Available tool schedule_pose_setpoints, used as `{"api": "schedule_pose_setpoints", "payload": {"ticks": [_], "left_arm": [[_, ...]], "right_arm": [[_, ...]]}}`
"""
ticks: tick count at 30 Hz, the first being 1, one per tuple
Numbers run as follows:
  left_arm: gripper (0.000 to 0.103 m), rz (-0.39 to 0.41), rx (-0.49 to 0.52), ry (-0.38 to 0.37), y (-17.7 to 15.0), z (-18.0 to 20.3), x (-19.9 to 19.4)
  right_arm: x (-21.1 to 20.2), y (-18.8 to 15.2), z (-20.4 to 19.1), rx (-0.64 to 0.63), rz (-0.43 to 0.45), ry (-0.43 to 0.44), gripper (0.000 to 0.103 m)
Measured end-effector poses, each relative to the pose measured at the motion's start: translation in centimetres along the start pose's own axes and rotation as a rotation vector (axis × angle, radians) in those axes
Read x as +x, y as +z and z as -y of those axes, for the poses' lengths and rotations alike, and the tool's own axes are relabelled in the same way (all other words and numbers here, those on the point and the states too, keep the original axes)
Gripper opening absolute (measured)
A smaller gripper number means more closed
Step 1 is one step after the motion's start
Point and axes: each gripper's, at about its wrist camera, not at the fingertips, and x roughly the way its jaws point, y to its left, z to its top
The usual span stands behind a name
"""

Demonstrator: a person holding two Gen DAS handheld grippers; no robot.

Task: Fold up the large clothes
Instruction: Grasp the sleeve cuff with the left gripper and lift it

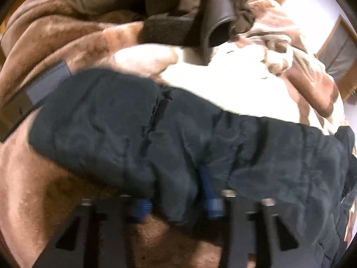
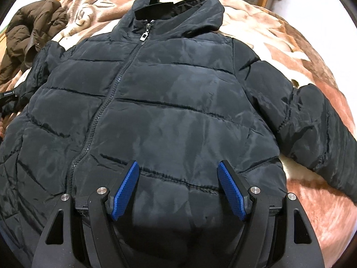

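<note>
Dark navy hooded puffer jacket (image 2: 156, 102), zipped, lying front-up and flat on a brown-and-cream plush blanket (image 2: 301, 93), right sleeve (image 2: 316, 131) spread outward; a second, brown padded jacket (image 2: 33, 33) sits crumpled near the blanket's far left edge. Right gripper (image 2: 178, 185): blue-padded fingers (image 2: 232, 192) spread wide apart above the lower front panel, nothing between them. Left gripper (image 1: 178, 203): view blurred, fingers apparently pinched on the edge of the left sleeve (image 1: 156, 134), fabric bunched between the blue pads (image 1: 214, 205).

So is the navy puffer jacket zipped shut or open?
Zipped shut. On the navy puffer jacket, spread front-up on the blanket, the zipper runs closed to the collar, its pull at top.
</note>
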Motion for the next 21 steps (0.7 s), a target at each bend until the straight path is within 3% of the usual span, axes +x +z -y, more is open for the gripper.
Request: {"api": "schedule_pose_setpoints", "payload": {"ticks": [7,13,17,21], "left_arm": [[0.021,0.129,0.087,-0.126,1.7,4.1,-9.7],[0.021,0.216,0.262,-0.345,0.9,12.6,-19.6],[0.022,0.191,0.41,-0.456,-2.1,19.9,-21.9],[0.022,0.114,0.531,-0.509,-6.4,27.1,-20.4]], "right_arm": [[-2.4,-1.3,0.8,0.006,0.037,-0.017,0.073],[-4.9,-2.6,2.2,0.029,0.078,-0.013,0.073],[-6.3,-3.7,4.0,0.081,0.102,0.007,0.073],[-6.9,-4.8,6.5,0.156,0.104,0.031,0.073]]}}
